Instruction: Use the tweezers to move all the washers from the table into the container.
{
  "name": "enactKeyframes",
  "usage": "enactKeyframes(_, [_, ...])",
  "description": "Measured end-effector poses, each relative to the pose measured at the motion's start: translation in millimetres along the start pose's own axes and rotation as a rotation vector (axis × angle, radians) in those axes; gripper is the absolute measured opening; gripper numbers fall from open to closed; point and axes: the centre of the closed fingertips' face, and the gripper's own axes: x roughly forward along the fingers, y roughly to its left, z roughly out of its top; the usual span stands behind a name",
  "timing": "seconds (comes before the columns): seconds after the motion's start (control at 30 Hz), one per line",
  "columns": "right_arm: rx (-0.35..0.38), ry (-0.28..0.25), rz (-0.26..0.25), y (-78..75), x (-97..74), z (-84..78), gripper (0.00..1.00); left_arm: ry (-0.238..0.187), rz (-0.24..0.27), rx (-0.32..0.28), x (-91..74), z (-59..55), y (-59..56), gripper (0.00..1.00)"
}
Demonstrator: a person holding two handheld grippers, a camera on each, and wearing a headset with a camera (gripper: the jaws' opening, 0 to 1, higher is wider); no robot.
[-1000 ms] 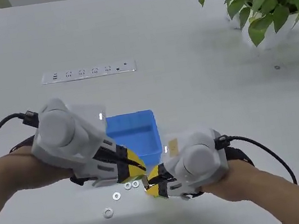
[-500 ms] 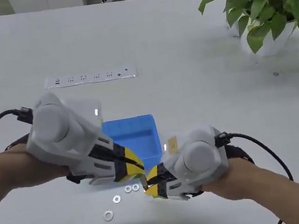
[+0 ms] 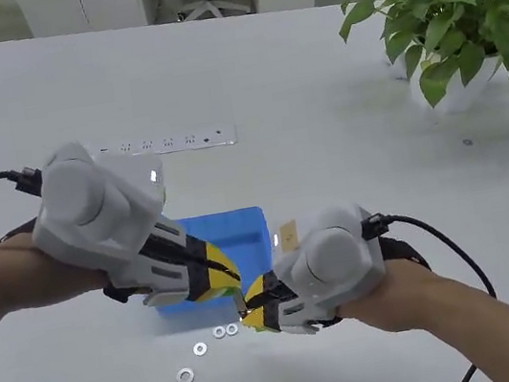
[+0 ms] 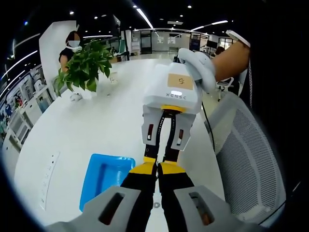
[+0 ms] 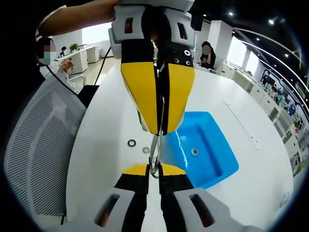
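Several small washers [image 3: 219, 332] lie on the white table in front of a blue container [image 3: 242, 232]. In the right gripper view one washer [image 5: 194, 152] lies inside the container [image 5: 219, 150], and two more washers [image 5: 131, 143] lie on the table beside it. My left gripper [image 3: 233, 282] and right gripper [image 3: 250, 313] meet tip to tip just above the washers. Thin metal tweezers [image 5: 157, 135] run from the left gripper's shut yellow jaws down into my right gripper [image 5: 154, 171], which is shut on their lower end. In its own view my left gripper [image 4: 157, 169] is shut.
A white power strip [image 3: 165, 144] lies beyond the container. A potted plant [image 3: 457, 4] stands at the far right. Black cables trail from both grippers. A mesh chair [image 5: 34, 145] stands at the table's near edge.
The head camera has tilted, shifting the whole picture down. Both grippers, still tip to tip, have drawn slightly away from the washers toward the container.
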Motion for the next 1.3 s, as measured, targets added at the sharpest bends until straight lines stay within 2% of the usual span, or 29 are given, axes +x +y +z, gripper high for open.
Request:
enactKeyframes(0.33, [-0.028,-0.002,-0.019,-17.0,-4.9,15.7,0.09,-0.005,0.034,0.013,-14.8,9.0,14.0,0.06])
enactKeyframes(0.67, [-0.044,-0.008,-0.021,-29.2,-3.3,24.5,0.09,0.004,0.044,0.023,-21.7,10.7,24.5,0.06])
enactKeyframes(1.0, [-0.053,-0.015,-0.018,-44.6,2.5,30.0,0.09,0.012,0.059,0.028,-26.9,6.9,40.4,0.06])
enactKeyframes(1.3, [-0.05,-0.012,-0.013,-58.2,10.8,25.7,0.09,0.02,0.061,0.024,-22.8,0.5,55.2,0.06])
